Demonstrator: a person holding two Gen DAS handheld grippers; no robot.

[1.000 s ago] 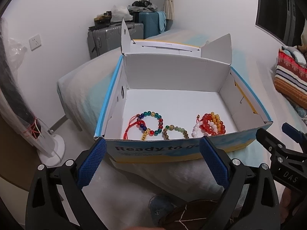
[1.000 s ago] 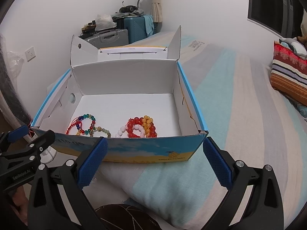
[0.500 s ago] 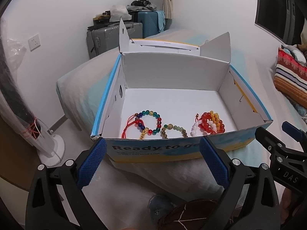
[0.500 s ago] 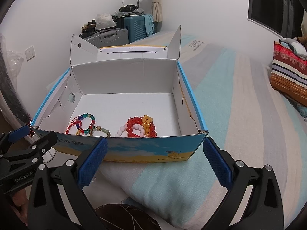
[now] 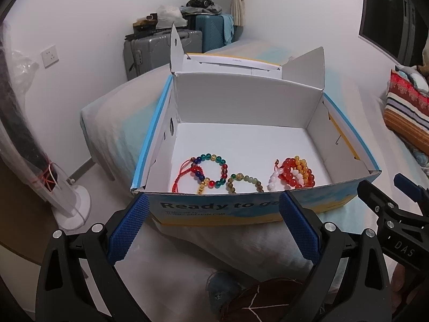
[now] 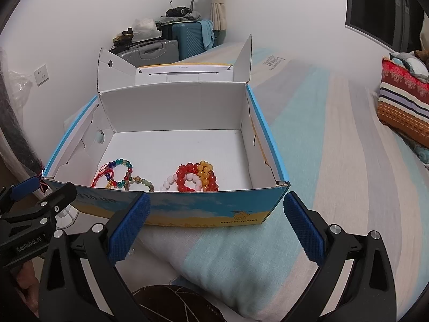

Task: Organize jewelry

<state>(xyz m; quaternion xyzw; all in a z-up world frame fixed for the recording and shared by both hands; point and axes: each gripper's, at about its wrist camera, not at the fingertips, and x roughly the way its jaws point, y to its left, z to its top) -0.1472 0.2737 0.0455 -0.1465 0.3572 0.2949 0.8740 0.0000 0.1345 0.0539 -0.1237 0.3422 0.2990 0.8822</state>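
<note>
An open blue and yellow cardboard box (image 5: 241, 209) (image 6: 203, 209) rests on a striped bed. Along its near wall lie a multicoloured bead bracelet with red cord (image 5: 207, 170) (image 6: 118, 173), a small green bead bracelet (image 5: 244, 181) (image 6: 139, 182), and a pile of red, orange and white bead bracelets (image 5: 293, 173) (image 6: 194, 177). My left gripper (image 5: 211, 221) is open and empty, just short of the box's front wall. My right gripper (image 6: 214, 224) is likewise open and empty before the same wall. Each gripper shows at the edge of the other's view.
Grey and teal suitcases (image 5: 163, 51) with clutter and a blue lamp stand against the far wall. A fan base (image 5: 71, 209) sits on the floor at left. A striped cushion (image 6: 402, 107) lies on the bed at right. The box lid flaps (image 6: 174, 72) stand up at the back.
The box sits slightly lower and closer in both views; both grippers have edged toward it. Both stay open and the bracelets have not moved.
</note>
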